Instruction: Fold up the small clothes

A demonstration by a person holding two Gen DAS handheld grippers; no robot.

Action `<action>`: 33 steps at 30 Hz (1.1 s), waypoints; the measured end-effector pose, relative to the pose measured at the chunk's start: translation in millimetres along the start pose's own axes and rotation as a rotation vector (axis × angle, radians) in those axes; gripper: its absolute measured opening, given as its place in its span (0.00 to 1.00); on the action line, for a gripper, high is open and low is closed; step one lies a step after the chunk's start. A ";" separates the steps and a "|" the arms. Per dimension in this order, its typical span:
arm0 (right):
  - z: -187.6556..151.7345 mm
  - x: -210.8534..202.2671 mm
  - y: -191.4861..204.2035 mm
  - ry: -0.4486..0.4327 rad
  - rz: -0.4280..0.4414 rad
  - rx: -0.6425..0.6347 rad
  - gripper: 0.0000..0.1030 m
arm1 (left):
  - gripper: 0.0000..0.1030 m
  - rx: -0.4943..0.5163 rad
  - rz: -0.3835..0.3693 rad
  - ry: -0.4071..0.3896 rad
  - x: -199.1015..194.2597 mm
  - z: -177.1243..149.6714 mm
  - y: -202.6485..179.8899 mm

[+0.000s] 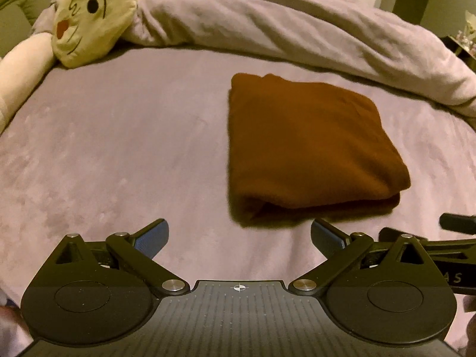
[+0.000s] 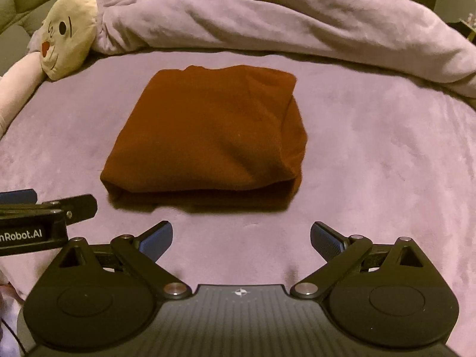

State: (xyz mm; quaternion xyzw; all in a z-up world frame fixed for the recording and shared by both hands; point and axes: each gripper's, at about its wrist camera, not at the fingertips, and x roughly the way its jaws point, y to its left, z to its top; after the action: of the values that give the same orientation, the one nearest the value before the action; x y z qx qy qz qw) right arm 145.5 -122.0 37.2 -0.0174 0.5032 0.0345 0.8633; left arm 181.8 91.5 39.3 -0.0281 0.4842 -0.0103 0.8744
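Now we are holding left tool (image 1: 239,238) and right tool (image 2: 241,239) wide open, both empty; folded brown garment (image 2: 205,136) lying on bed (image 2: 372,163) just ahead, nearer right tool.

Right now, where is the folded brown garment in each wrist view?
Left wrist view: the folded brown garment lies right of centre on the bed, beyond the right-hand finger.
Right wrist view: the garment lies just left of centre, ahead of the open fingers.
Shared landmark: the cream plush toy at upper left in both.
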 end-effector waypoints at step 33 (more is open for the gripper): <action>3.8 -18.6 -8.9 -0.031 -0.037 0.025 0.96 | 1.00 0.033 0.005 0.012 -11.1 1.8 -7.2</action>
State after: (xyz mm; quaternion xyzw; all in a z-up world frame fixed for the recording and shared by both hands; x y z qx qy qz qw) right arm 140.3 -131.4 55.2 -0.0155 0.4900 0.0123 0.8715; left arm 177.6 84.8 50.0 -0.0122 0.4893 -0.0164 0.8719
